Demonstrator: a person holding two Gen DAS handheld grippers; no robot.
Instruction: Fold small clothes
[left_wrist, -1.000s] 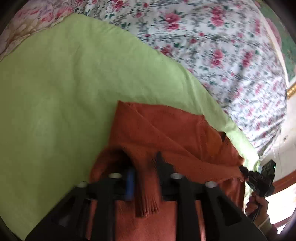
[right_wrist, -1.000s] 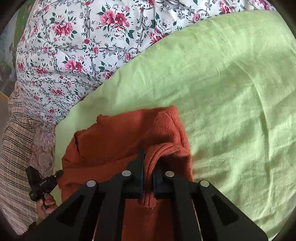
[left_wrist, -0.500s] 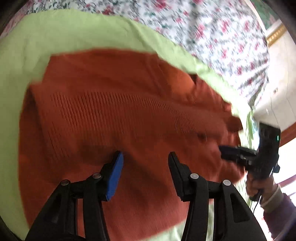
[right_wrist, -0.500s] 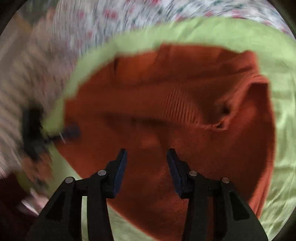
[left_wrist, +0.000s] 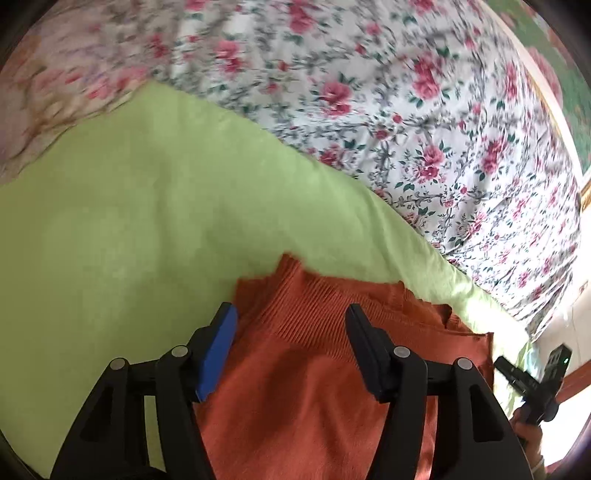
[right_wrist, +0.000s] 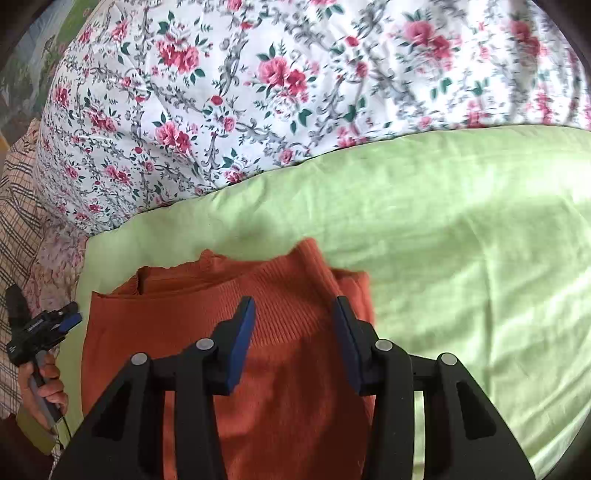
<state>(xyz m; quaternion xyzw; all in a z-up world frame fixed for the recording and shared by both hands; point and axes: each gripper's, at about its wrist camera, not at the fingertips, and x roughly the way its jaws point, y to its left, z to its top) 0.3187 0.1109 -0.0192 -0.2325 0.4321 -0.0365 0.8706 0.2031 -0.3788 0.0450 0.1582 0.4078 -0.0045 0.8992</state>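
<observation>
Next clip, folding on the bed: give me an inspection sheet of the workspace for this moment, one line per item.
Surface: light green sheet, creased, spread over a floral bedcover.
Job's things: orange knit garment lying on the green sheet, ribbed band facing the far edge.
Clutter: nothing seen.
Grippers: left gripper open above the garment, jaws just opened, nothing pinched; right gripper open above the garment, nothing pinched.
Cables: thin dark cord under the person's hand at the left edge of the right wrist view.
Surroundings: checked fabric beside the bed; wooden trim and pale floor at the left wrist view's right edge.
</observation>
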